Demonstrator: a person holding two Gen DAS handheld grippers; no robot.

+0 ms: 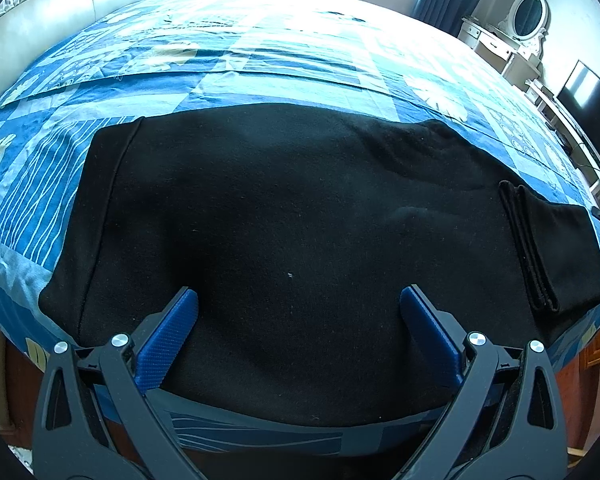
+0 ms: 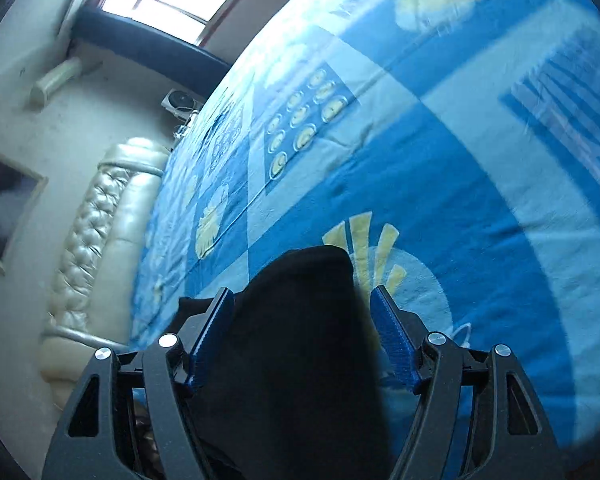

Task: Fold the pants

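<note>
No text, label, brand, number or sign can be read in either view.

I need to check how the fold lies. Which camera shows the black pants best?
The left wrist view: the black pants lie spread across the blue bedspread, one end folded back at the right. The right wrist view shows only a blurred dark bunch of cloth between the right gripper's fingers.
</note>
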